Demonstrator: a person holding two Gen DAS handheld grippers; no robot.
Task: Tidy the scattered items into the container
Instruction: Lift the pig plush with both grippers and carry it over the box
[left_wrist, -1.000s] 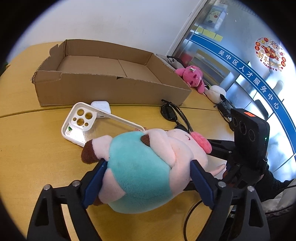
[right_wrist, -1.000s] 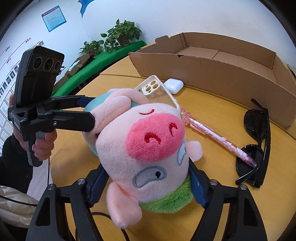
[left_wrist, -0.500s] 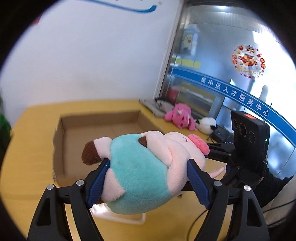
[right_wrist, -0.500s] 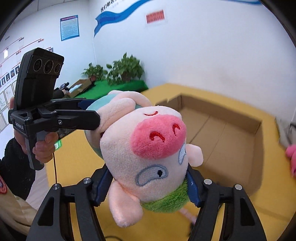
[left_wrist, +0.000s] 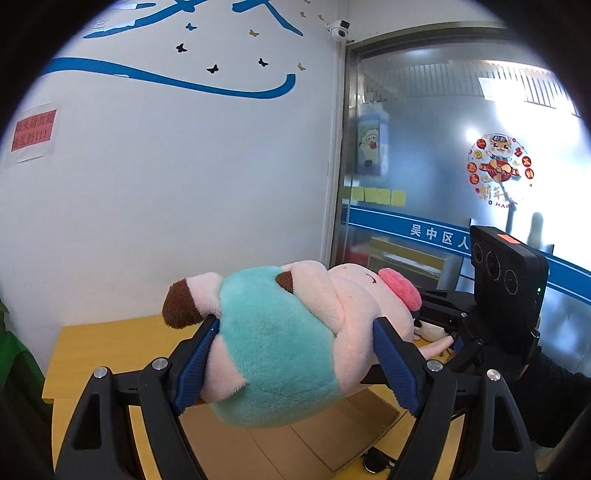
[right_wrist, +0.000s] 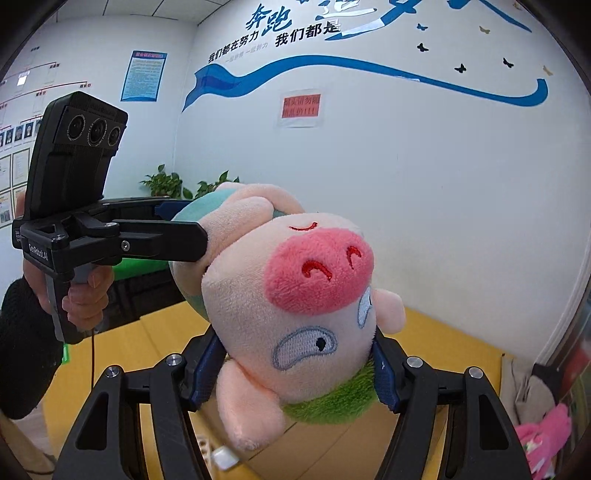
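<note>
Both hand-held grippers, left (left_wrist: 295, 363) and right (right_wrist: 295, 365), clench the soft pink-and-teal plush pig (left_wrist: 291, 332), lying crosswise above the brown cardboard box (left_wrist: 332, 439).

The pig toy (right_wrist: 295, 295) is soft, fuzzy cloth, with a fluffy green collar and stitched thread eyes. The left gripper (left_wrist: 295, 362) and the right gripper (right_wrist: 295, 369) are hard black plastic that looks dull, with ridged blue pads (left_wrist: 395, 373) and little shiny metal screws. The box (left_wrist: 332, 439) is plain brown cardboard, and the table (left_wrist: 92, 350) is smooth yellow wood.
</note>
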